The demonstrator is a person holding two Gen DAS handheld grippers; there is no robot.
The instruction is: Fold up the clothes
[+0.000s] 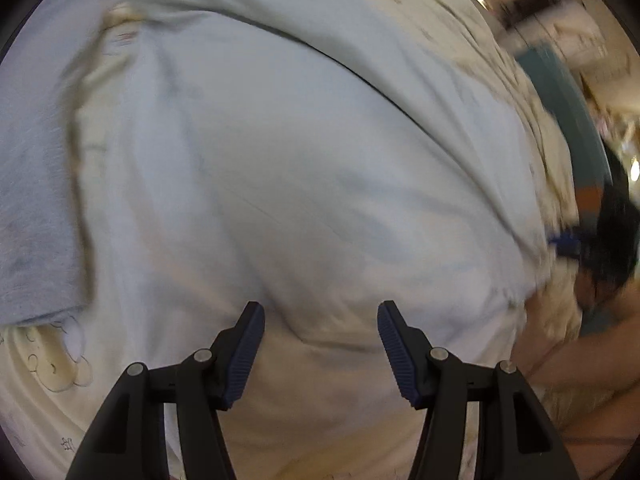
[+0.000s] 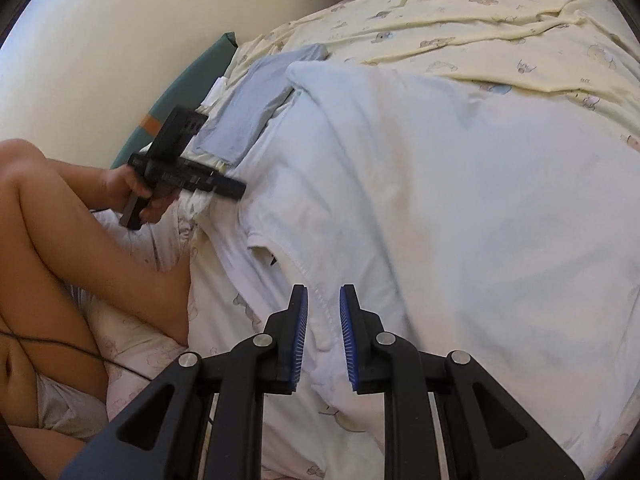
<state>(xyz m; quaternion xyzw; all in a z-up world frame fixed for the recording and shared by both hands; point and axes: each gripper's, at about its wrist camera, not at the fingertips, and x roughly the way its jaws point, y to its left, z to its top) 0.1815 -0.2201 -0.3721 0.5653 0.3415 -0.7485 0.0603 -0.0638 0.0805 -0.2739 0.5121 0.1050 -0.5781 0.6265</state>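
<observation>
A white garment (image 2: 440,208) lies spread over the bed, its stitched hem running toward me in the right wrist view. My right gripper (image 2: 323,290) hovers at that hem with its jaws a narrow gap apart; the hem shows between the pads, and I see no pinch. In the blurred left wrist view my left gripper (image 1: 321,306) stands open above the white garment (image 1: 300,184) with nothing between its fingers. The right wrist view shows a hand holding the left gripper (image 2: 234,191) at the garment's far left edge.
A folded blue-grey cloth (image 2: 256,100) lies beside the garment, also at the left in the left wrist view (image 1: 36,200). The yellow bear-print sheet (image 2: 460,28) covers the bed. A teal headboard (image 2: 192,92) meets the wall. The person's bare legs (image 2: 80,240) are at the left.
</observation>
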